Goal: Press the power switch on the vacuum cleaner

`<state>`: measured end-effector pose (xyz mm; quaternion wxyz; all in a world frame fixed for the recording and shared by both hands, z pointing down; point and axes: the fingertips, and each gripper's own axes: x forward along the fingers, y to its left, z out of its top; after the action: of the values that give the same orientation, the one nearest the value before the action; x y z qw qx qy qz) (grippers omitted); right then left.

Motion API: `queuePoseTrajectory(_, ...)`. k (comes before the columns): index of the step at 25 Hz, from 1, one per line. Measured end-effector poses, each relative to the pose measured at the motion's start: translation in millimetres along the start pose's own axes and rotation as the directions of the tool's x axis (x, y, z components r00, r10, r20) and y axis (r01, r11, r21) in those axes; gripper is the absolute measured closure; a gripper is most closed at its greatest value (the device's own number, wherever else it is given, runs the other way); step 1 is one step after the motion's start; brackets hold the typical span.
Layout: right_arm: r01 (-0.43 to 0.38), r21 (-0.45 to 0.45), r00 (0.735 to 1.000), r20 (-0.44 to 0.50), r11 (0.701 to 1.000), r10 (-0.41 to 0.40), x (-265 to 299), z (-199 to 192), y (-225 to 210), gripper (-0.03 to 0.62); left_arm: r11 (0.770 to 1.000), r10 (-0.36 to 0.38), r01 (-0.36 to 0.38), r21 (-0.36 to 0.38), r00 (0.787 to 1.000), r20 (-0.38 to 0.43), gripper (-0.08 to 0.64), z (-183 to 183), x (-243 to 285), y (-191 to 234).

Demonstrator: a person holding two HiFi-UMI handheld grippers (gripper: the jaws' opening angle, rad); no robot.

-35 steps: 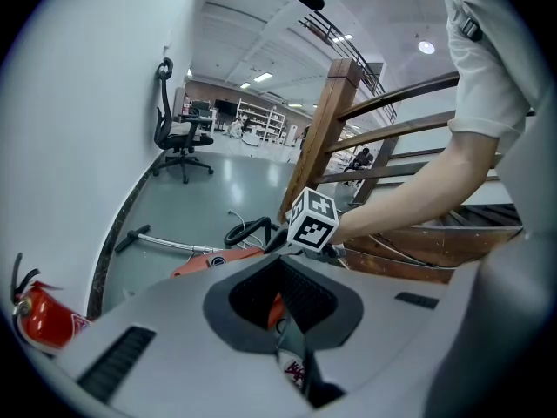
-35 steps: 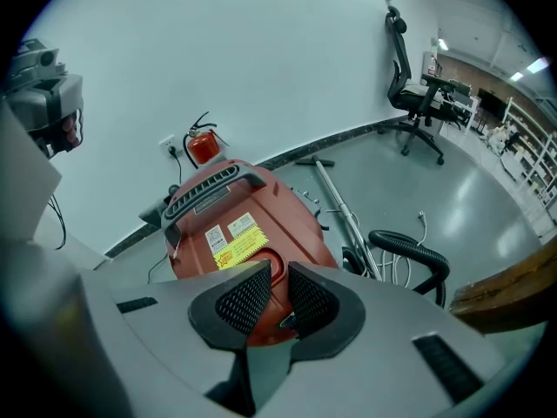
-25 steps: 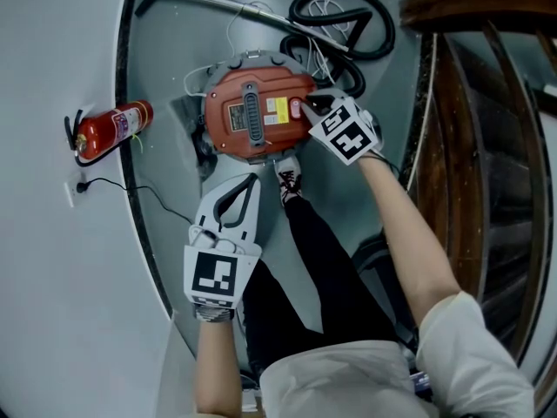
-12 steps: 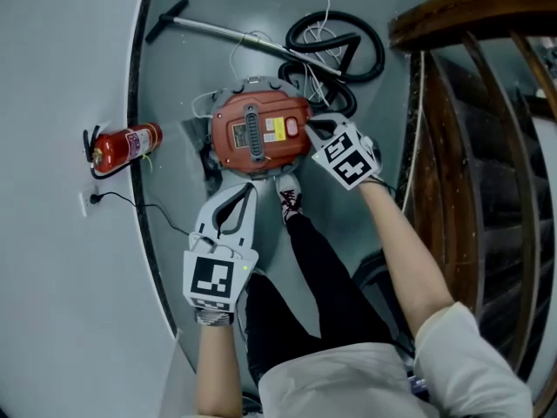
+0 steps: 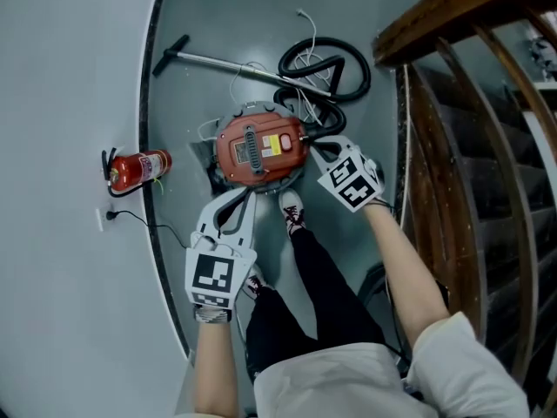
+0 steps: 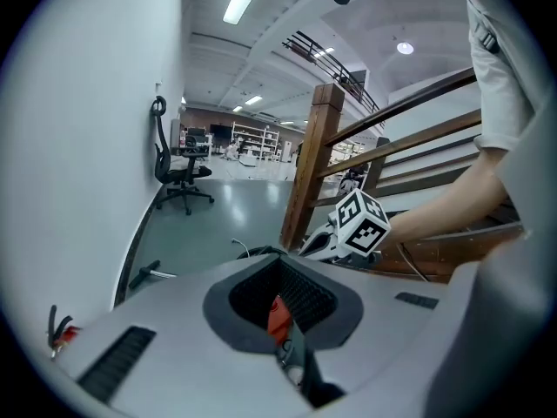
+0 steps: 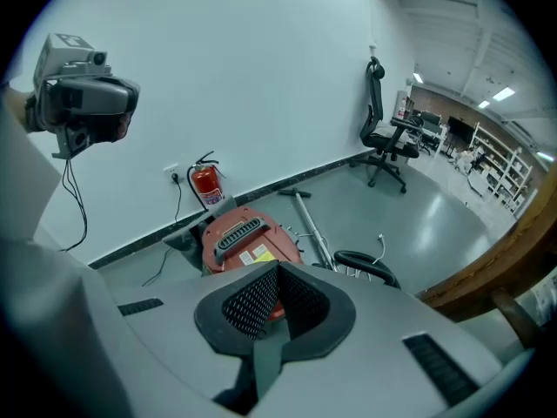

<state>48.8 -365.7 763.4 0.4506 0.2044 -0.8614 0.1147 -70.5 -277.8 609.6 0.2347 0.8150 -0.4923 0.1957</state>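
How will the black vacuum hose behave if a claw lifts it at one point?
Probably floppy: the hose lies in loose loops, so it would sag and uncoil. One end seems joined to the vacuum cleaner, so lifting may tug that.

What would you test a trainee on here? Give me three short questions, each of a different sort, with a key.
1. True or false: the left gripper is clamped on the vacuum cleaner's handle.
2. What stands by the wall socket? A) an office chair B) a fire extinguisher C) a bucket
3. Fill in: the right gripper's jaws are ____.

Key
1. False: its jaws are shut on nothing, and the handle is free.
2. B
3. Shut, with nothing between them.
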Motion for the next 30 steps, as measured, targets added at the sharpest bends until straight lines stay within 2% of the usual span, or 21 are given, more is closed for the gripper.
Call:
queuePoseTrajectory(8,0.044,0.032,0.994,0.094,0.999,-0.047,-69.3,25.7,23.6,0.565,0.998,0.004,-0.006,0.062,0.999,0.034,0.561,27.5,-39.0,-9.7)
queuePoseTrajectory(20,0.104,-0.065,0.977,0.192,0.993,-0.089,-172.2,73.2,63.5,0.563,0.993,0.004,-0.016,0.12,0.995,0.097,0.561,64.7,-102.2,-39.9)
queuePoseTrajectory(26,0.145,-0.041,0.954,0.271,0.989,-0.129,-235.3,104.7,79.6,0.564,0.986,0.007,-0.029,0.165,0.991,0.131,0.561,90.7,-135.6,-45.6)
queuePoseTrajectory(30,0.171,-0.015,0.928,0.34,0.985,-0.156,-273.1,127.1,94.1,0.565,0.979,0.003,-0.036,0.202,0.987,0.16,0.561,107.8,-159.9,-52.7)
